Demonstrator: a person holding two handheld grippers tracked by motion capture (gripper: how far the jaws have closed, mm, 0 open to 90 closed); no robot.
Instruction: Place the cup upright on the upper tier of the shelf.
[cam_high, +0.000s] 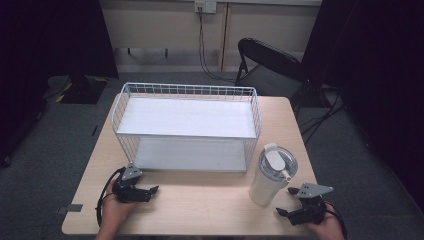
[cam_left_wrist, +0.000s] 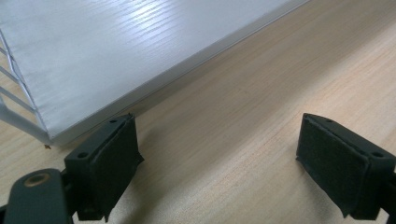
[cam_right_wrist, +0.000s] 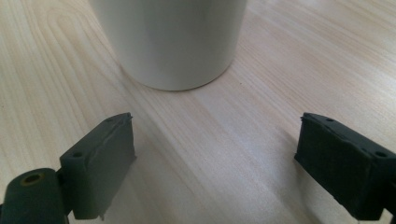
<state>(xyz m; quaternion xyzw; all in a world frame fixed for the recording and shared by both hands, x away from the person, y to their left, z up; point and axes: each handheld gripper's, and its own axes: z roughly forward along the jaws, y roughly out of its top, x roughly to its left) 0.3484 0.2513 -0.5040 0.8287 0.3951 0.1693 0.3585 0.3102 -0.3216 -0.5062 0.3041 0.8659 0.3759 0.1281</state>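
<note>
Cream tumbler (cam_high: 265, 180) upright on wooden table (cam_high: 200, 200), front right, just right of the white 2-tier wire rack (cam_high: 185, 125). Clear lid with white flip spout (cam_high: 277, 162) seated on top. Both rack shelves bare.

Right gripper (cam_high: 292, 212) near tumbler base, low over table, jaws wide apart, nothing between them. Right gripper view: tumbler wall (cam_right_wrist: 173, 42) straight ahead, close but not touching, pads (cam_right_wrist: 100, 163) flanking a gap about as wide as the body.

Left gripper (cam_high: 147, 191) low over table by rack's front left corner, jaws apart, empty; lower shelf edge (cam_left_wrist: 140, 93) just ahead in left gripper view.

Handling, judged: rigid body, smooth coated wall, likely slippery under pads; probably metal, so moderate weight, more if filled (contents not visible). Tall and narrow, so tip risk if pushed high. Best hold: mid-body, jaws square across the widest part, below the lid. Lid possibly press-fit only, not a grip point.
</note>
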